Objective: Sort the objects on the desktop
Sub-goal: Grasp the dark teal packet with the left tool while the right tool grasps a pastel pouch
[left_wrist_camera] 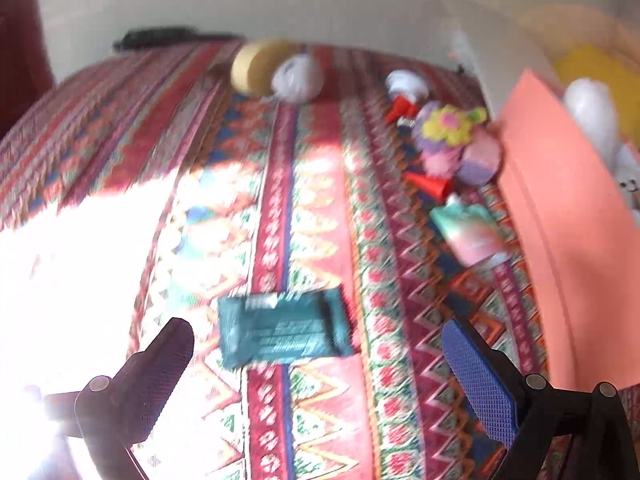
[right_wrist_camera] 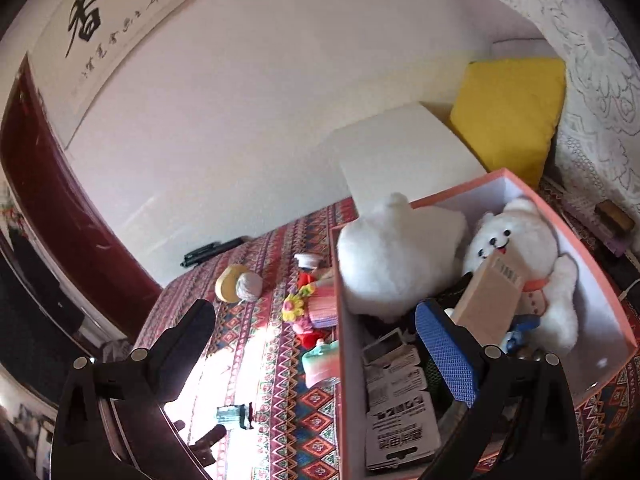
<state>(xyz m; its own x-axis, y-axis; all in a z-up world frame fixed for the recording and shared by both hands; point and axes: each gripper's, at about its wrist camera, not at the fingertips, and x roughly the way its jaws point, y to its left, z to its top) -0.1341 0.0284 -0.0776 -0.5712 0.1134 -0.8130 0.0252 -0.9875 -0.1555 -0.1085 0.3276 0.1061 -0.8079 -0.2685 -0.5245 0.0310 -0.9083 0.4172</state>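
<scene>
Working in a white-walled room beneath a calligraphy scroll [right_wrist_camera: 104, 20], over a red patterned cloth [left_wrist_camera: 312, 200] catching hard sunlight. Sorting into a pink box [right_wrist_camera: 560, 216], judging by the layout, and seemingly partway along: holding two white plush toys [right_wrist_camera: 516, 240], a brown carton [right_wrist_camera: 490, 296] and printed cards [right_wrist_camera: 396, 412] inside the box, leaving a flower toy [left_wrist_camera: 452, 126], red cones [left_wrist_camera: 430, 184], a pastel tube [left_wrist_camera: 468, 236], a tape roll [left_wrist_camera: 256, 66] and a yarn ball [left_wrist_camera: 298, 78] left of the box. Hanging the right gripper [right_wrist_camera: 314, 310] spread wide over the box's left wall, gripping nothing. Hovering the left gripper [left_wrist_camera: 316, 328], likewise spread wide, astride a dark green packet [left_wrist_camera: 280, 330] lying flat well left of the box; fitting either closing in or letting go. If grasping, needing low, level pads, being so thin.
</scene>
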